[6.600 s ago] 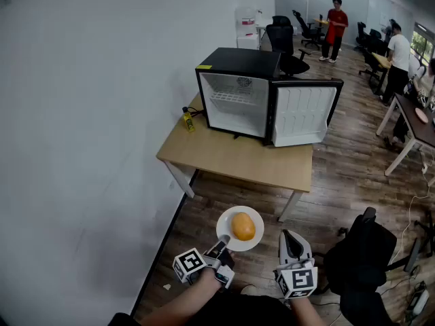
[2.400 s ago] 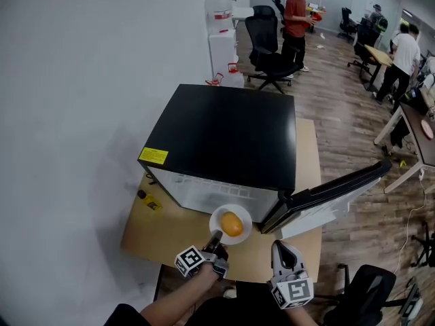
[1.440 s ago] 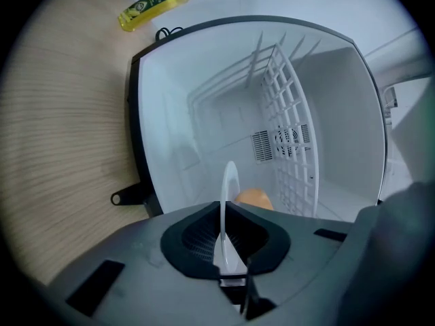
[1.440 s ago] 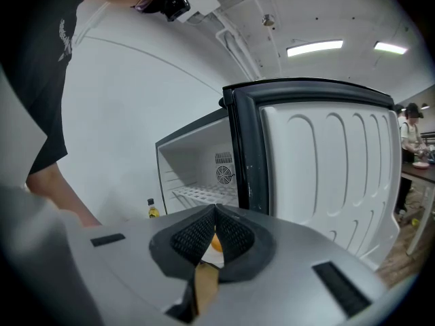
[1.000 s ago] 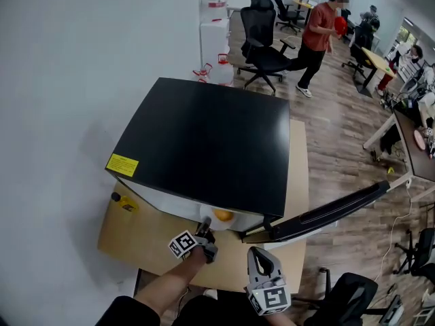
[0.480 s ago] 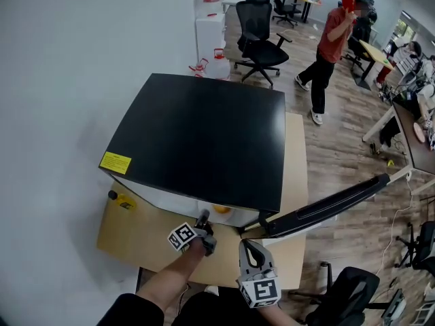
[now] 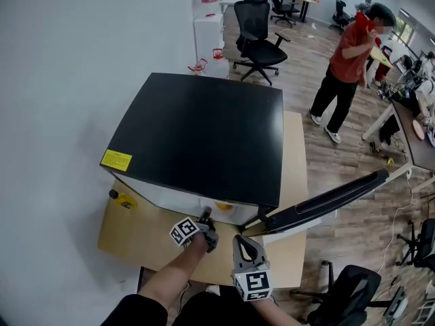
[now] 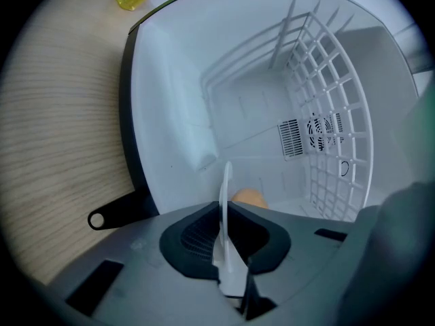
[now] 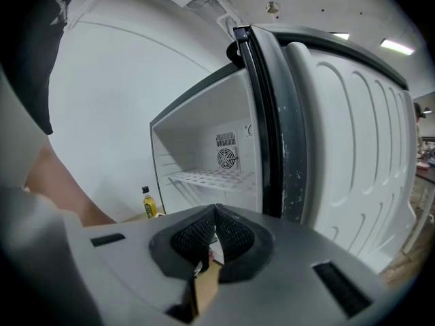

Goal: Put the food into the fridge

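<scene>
A black mini fridge (image 7: 204,131) stands on a wooden table (image 7: 136,240), its door (image 7: 326,202) swung open to the right. My left gripper (image 7: 204,218) reaches into the fridge mouth, shut on the rim of a white plate (image 8: 225,182). The plate is seen edge-on between the jaws and carries a round orange food (image 8: 249,197). From the head view only a sliver of the food (image 7: 223,206) shows under the fridge's top edge. My right gripper (image 7: 244,248) hovers shut and empty just in front of the door hinge (image 9: 215,209).
A white wire shelf (image 8: 333,114) spans the fridge interior, with a fan grille (image 8: 319,131) on the back wall. A small yellow bottle (image 7: 121,198) stands on the table left of the fridge. A person in a red shirt (image 7: 350,73) walks behind, near an office chair (image 7: 262,29).
The plate with the food has slid further under the fridge top into the fridge. My right gripper has drifted left, closer to the left one. The person in red has walked nearer.
</scene>
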